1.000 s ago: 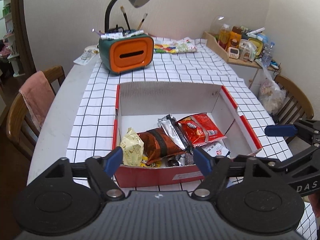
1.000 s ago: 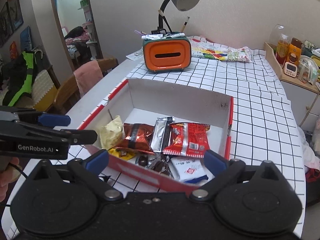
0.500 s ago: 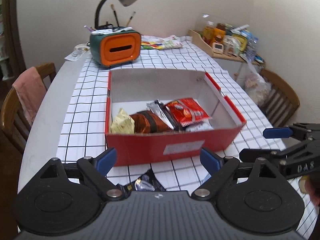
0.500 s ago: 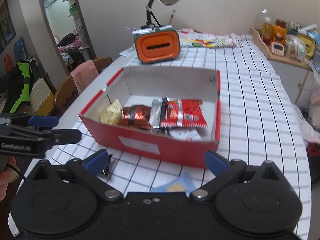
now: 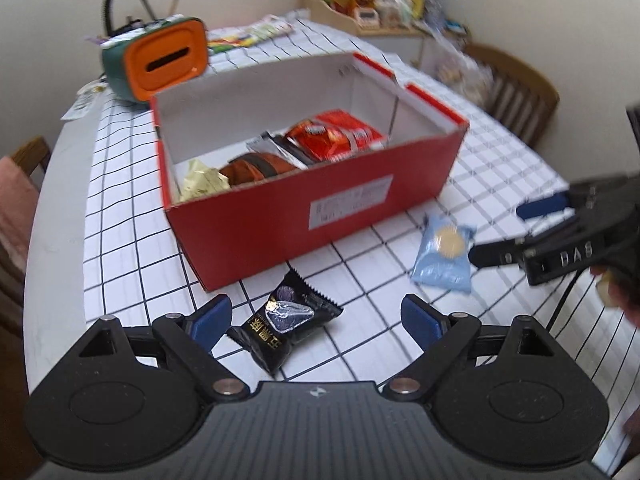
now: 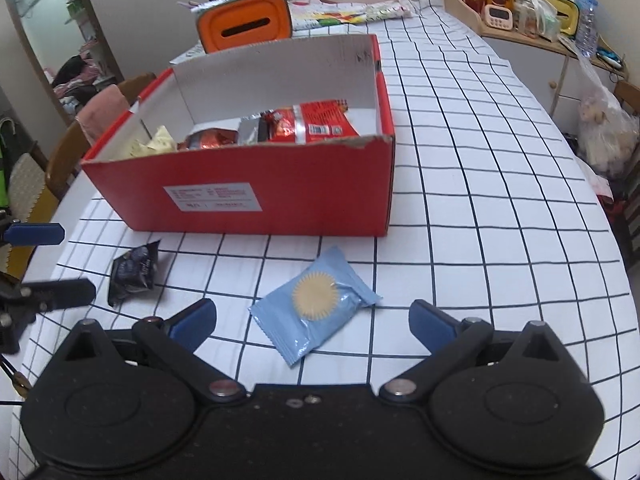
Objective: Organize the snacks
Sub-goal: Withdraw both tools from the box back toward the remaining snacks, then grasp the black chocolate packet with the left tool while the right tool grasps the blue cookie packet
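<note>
A red cardboard box (image 5: 256, 220) (image 6: 288, 184) stands on the checked tablecloth and holds several snack packets, red, brown, silver and yellow. In front of it lie a black snack packet (image 5: 286, 322) (image 6: 134, 270) and a light blue packet (image 6: 316, 302) (image 5: 444, 254) with a round biscuit picture. My left gripper (image 5: 316, 320) hangs open over the black packet, which lies between its blue pads, untouched. My right gripper (image 6: 312, 320) hangs open over the blue packet, pads clear of it. Each gripper shows at the edge of the other's view.
An orange and green tissue holder (image 5: 160, 62) with a desk lamp stands behind the box. A wooden tray of bottles and jars (image 6: 516, 4) sits at the far right. Wooden chairs (image 5: 516, 92) stand on both sides of the table. A plastic bag (image 6: 604, 132) hangs to the right.
Both grippers have sunk and drawn back from over the box to the tablecloth in front of it. The black and blue packets have come into view between their fingers. The left jaws look wider.
</note>
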Demonstrator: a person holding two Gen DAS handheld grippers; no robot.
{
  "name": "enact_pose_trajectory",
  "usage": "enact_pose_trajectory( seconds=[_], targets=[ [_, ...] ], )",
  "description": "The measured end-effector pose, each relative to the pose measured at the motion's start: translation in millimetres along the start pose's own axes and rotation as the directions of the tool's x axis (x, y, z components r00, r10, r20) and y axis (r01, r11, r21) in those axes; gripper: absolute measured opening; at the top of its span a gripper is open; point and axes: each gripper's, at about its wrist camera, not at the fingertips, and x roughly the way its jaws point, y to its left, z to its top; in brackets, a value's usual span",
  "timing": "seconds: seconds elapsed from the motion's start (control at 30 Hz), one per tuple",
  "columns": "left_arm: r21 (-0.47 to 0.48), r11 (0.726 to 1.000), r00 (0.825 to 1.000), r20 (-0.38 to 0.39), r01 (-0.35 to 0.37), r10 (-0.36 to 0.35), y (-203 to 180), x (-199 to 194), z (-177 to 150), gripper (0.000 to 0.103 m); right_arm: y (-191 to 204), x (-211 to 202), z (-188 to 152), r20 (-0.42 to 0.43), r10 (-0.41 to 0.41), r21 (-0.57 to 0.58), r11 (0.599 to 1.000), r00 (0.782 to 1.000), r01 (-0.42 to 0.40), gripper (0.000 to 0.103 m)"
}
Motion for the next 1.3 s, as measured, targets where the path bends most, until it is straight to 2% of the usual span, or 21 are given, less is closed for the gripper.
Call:
enact_pose_trajectory(
  seconds=[0.2,0.33,0.4,0.63,1.03,1.1,1.2,1.3],
  targets=[
    [0.053,0.998,0.998,-0.062,0.023,-0.02,4,23,1,0.092,0,20,-1,-0.053,-0.068,0.078,0.994,0.996,0.072,0.103],
    [0.122,0.992,0.994,-0.105,0.011,0.002,5,37,3,0.092,1,34,3,-0.093,-0.132,0.148,0.978,0.987,0.144,0.102],
    [0.13,0.991,0.993,-0.118,0.002,0.014,7,43,5,0.092,2,41,5,-0.103,-0.163,0.181,0.967,0.981,0.18,0.101],
    [0.136,0.991,0.987,-0.159,0.0,0.022,12,60,7,0.091,7,55,13,-0.115,-0.192,0.245,0.945,0.975,0.215,0.098],
    [0.107,0.994,0.978,-0.206,0.008,0.015,11,73,6,0.061,17,68,10,-0.104,-0.239,0.18,0.95,0.966,0.254,0.094],
    [0.1,0.995,0.978,-0.211,0.012,0.009,9,74,5,0.051,20,67,7,-0.096,-0.244,0.142,0.956,0.965,0.256,0.092],
    [0.088,0.996,0.977,-0.214,0.017,0.002,7,72,3,0.043,25,64,4,-0.074,-0.226,0.094,0.968,0.971,0.233,0.087],
    [0.06,0.998,0.978,-0.21,0.019,-0.006,5,71,2,0.038,22,58,-2,-0.052,-0.202,0.05,0.978,0.978,0.205,0.081]
  ],
)
